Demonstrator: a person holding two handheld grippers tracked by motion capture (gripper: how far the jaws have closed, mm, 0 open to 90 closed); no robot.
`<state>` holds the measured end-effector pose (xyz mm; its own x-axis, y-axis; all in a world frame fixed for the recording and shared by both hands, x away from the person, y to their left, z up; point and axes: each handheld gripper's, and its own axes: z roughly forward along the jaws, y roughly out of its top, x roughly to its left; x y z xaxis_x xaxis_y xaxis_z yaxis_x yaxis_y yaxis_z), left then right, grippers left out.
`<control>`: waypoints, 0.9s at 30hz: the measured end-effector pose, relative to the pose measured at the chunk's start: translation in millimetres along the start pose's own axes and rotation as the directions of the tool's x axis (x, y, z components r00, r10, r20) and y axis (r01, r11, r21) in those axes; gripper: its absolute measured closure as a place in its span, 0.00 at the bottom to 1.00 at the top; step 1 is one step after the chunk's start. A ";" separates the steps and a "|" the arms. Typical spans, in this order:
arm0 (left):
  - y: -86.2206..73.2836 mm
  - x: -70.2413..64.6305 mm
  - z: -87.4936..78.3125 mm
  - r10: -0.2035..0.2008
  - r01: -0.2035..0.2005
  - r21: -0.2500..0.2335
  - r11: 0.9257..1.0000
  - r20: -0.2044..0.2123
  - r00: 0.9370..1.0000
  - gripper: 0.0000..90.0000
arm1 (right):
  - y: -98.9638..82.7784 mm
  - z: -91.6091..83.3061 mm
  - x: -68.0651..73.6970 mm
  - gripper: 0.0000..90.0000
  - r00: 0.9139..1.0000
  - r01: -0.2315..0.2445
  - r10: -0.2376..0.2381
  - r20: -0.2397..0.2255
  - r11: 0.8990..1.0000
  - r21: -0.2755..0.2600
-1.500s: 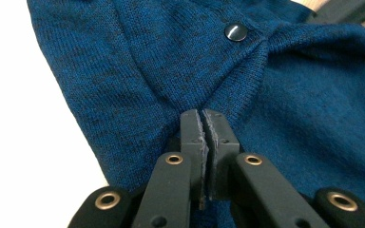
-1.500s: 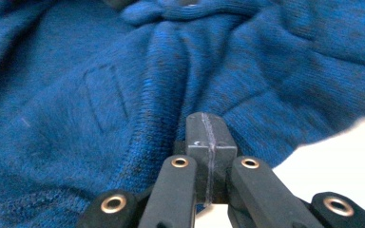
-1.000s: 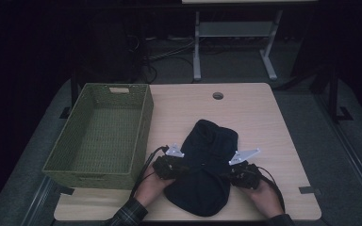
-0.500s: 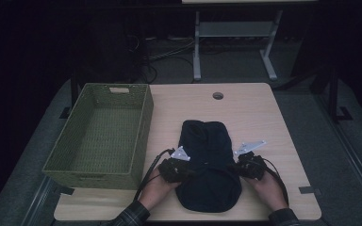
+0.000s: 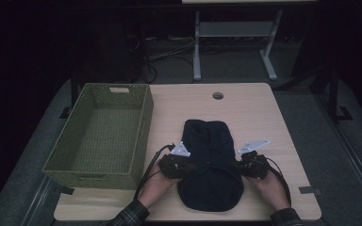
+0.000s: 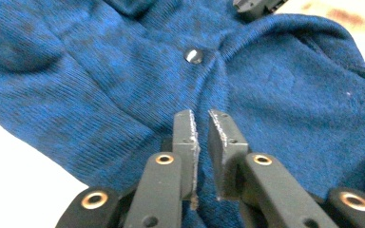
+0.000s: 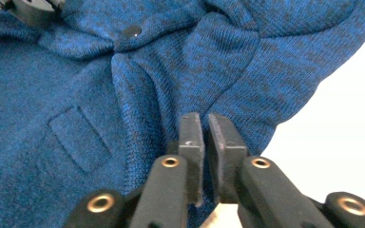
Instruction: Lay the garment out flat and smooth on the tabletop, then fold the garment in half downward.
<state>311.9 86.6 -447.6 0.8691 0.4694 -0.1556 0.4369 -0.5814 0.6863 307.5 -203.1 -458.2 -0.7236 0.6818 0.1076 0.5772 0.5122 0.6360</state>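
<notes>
Since the earlier frames the dark blue knit garment (image 5: 209, 165) has been drawn from a slanted heap into a straighter, narrower fold, and both hands have slid along its sides; the jaws of both grippers have just been opening a little.

High view: the garment lies on the wooden table (image 5: 254, 113), toward its near edge, just right of the green woven basket (image 5: 99, 136); the left gripper (image 5: 176, 165) sits at the garment's left edge and the right gripper (image 5: 250, 165) at its right edge, each held in a hand.

Left gripper view: the jaws stand slightly parted with a thin gap, no cloth pinched between them, over the knit; a dark button (image 6: 193, 56) lies beyond them.

Right gripper view: the jaws are likewise a slit apart and gripping nothing, above the garment's edge; a sewn patch (image 7: 78, 137) shows at left, the button (image 7: 131, 32) farther off.
</notes>
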 end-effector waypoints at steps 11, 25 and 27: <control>13.5 8.4 -5.2 0.016 -0.017 -0.010 1.000 -0.070 0.997 0.66 | 10.6 -7.4 -11.9 0.66 1.000 -0.015 0.015 0.015 0.999 -0.039; 33.2 27.2 -5.8 -0.026 0.021 -0.039 0.999 -0.133 0.991 0.54 | 28.6 -17.7 -28.5 0.51 0.999 -0.033 0.035 0.023 0.996 -0.082; 36.1 30.8 -6.8 -0.023 0.018 -0.044 0.999 -0.137 0.990 0.55 | 31.0 -20.0 -31.8 0.50 0.999 -0.038 0.040 0.020 0.995 -0.094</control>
<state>352.9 84.6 -422.8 0.8186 0.5697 -0.0727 0.4416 -0.5434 0.7139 340.8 -219.3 -426.6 -0.6921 0.7121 0.1179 0.5662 0.4342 0.7006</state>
